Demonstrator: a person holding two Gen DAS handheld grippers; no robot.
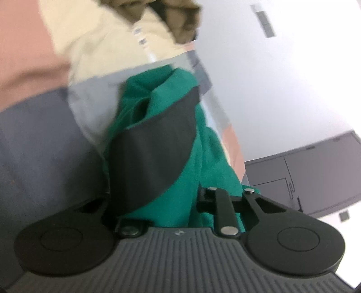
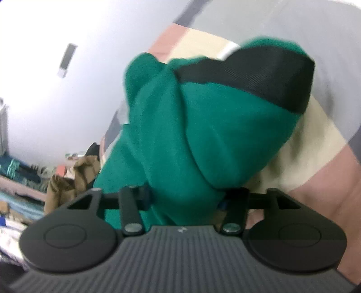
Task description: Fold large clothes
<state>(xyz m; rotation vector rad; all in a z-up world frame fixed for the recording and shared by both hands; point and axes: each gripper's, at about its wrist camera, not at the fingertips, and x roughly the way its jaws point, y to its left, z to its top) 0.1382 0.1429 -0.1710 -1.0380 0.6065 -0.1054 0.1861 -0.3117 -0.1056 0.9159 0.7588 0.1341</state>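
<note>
In the left wrist view, the left claw (image 1: 158, 157) is seen pressed together on a bunched green fabric garment with a black band (image 1: 171, 144); one black finger (image 1: 155, 144) lies across the cloth, which rises directly ahead of the claw. In the right wrist view, the right claw (image 2: 185, 198) is closed on a thick bundle of the same garment (image 2: 203, 139), and the cloth is packed between the two finger bases and hides the tips. Under and beyond both claws, a bed cover with wide pink, cream and grey-blue stripes (image 1: 33, 78) is spread. Farther from the left claw, an olive-brown crumpled cloth (image 1: 180, 20) lies on the cover, and a dark grey cabinet (image 1: 315, 171) stands to its right, against a white wall (image 1: 282, 78).
</note>
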